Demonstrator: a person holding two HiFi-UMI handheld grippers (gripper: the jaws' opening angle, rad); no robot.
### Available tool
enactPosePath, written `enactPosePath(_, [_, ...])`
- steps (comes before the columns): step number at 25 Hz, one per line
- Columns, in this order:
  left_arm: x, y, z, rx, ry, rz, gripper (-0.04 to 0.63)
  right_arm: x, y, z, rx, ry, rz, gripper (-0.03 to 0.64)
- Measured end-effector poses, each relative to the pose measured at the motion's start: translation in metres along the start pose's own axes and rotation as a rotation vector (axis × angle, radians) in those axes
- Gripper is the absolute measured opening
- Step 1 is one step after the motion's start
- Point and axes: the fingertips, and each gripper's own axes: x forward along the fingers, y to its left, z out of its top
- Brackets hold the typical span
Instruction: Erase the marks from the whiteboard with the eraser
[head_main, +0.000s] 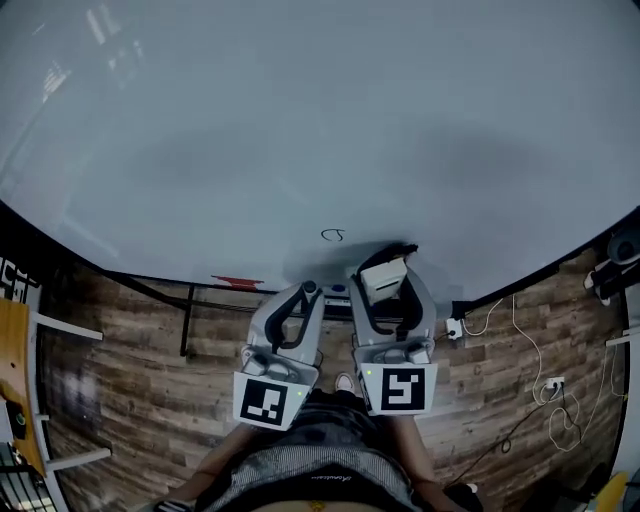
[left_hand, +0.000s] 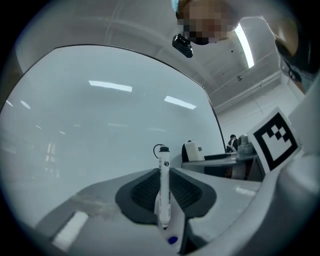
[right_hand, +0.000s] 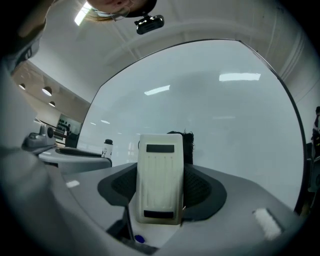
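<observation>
Both hand-held grippers are clenched on something: the right gripper (head_main: 388, 275) grasps the eraser, and the left gripper (head_main: 300, 300) grasps a marker. They are held side by side before the wide glossy white whiteboard (head_main: 300, 130), which fills most of the head view above a strip of brown wooden plank floor (head_main: 130, 400).

The chunky white plastic eraser with a black felt face (right_hand: 159, 175) stands upright between the right jaws, its felt turned toward the board. From the head view it sits low on the board, just right of the mark; whether the felt touches the surface cannot be told.

Only the left gripper view shows the slim white marker pen with a black cap (left_hand: 163, 185) pinched between the ribbed dark pads (left_hand: 145, 192), cap pointing at the board. The small dark looped mark (head_main: 333, 235) is plain in the head view, while in the right gripper view the eraser covers that spot.
</observation>
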Motion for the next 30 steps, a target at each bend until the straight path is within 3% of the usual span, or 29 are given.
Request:
enactPosePath(8, [0.011,0.022,-0.001,-0.019,-0.013,-0.125,0.071,0.016,-0.002,0.003,-0.026,0.033,-0.156,0.258])
enactPosePath(21, [0.011,0.036,-0.005,-0.049,-0.018,-0.161,0.071,0.017,-0.001,0.012,-0.009,-0.005,-0.198,0.258])
enactPosePath(30, [-0.001,0.068,-0.008,-0.055,-0.016,-0.142,0.070,0.040,0.050,0.037,-0.033,-0.093,-0.125,0.258])
